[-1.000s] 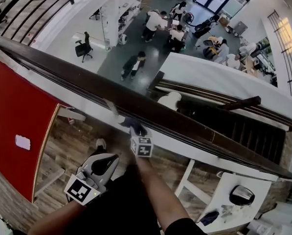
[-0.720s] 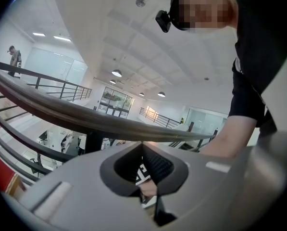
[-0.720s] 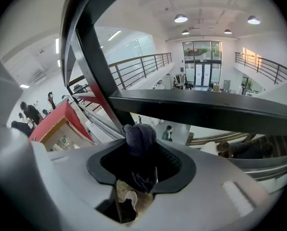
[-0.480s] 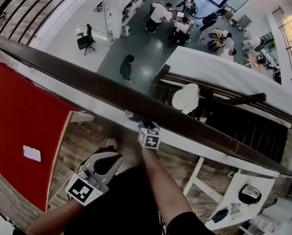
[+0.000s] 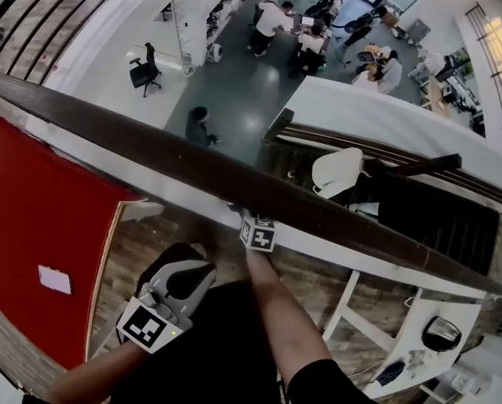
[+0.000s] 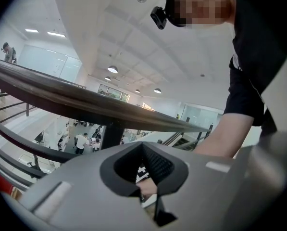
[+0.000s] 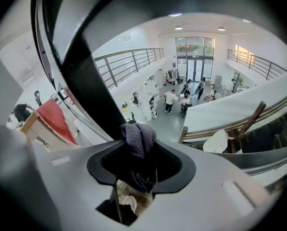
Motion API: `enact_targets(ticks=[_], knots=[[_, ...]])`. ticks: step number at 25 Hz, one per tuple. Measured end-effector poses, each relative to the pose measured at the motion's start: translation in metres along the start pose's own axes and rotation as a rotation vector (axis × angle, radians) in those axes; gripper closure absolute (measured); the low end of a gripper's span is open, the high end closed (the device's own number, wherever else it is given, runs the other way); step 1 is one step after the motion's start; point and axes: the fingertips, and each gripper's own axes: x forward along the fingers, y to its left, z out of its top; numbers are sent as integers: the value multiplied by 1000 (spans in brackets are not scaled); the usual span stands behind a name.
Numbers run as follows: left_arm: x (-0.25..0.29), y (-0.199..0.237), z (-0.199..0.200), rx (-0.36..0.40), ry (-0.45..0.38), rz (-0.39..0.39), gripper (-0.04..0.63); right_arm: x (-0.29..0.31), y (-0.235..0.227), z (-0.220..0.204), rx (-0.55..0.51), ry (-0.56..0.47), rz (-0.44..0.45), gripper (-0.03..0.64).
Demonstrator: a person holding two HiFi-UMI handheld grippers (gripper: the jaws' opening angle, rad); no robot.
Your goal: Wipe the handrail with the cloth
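A dark wooden handrail point(image 5: 192, 162) runs diagonally from upper left to lower right in the head view. My right gripper point(image 5: 242, 215) sits just on the near side of it, its marker cube under the rail's edge. In the right gripper view its jaws are shut on a bunched dark grey cloth point(image 7: 139, 139), with the handrail point(image 7: 83, 76) close at the upper left. I cannot tell whether the cloth touches the rail. My left gripper point(image 5: 179, 283) hangs lower and nearer to me, shut and empty. Its own view shows the handrail point(image 6: 81, 102) above the left gripper point(image 6: 145, 177).
Beyond the rail is a deep drop to a lower floor with several people point(image 5: 272, 19) and desks. A red panel point(image 5: 32, 217) lies at the left, a stair railing point(image 5: 419, 175) at the right, and a white table point(image 5: 402, 326) on the wooden floor at lower right.
My right gripper has slid a little to the right along the rail's near edge with the cloth. The left gripper has shifted slightly right and lower. People below have walked on.
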Motion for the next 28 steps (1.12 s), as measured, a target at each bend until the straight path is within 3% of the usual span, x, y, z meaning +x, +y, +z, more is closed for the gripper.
enact_targets(ticks=[20, 28], knots=[[19, -19, -15, -10, 70, -33, 597, -4, -21, -3, 28, 9, 10, 465], [28, -31, -12, -14, 60, -26, 597, -11, -36, -8, 35, 18, 18, 468]])
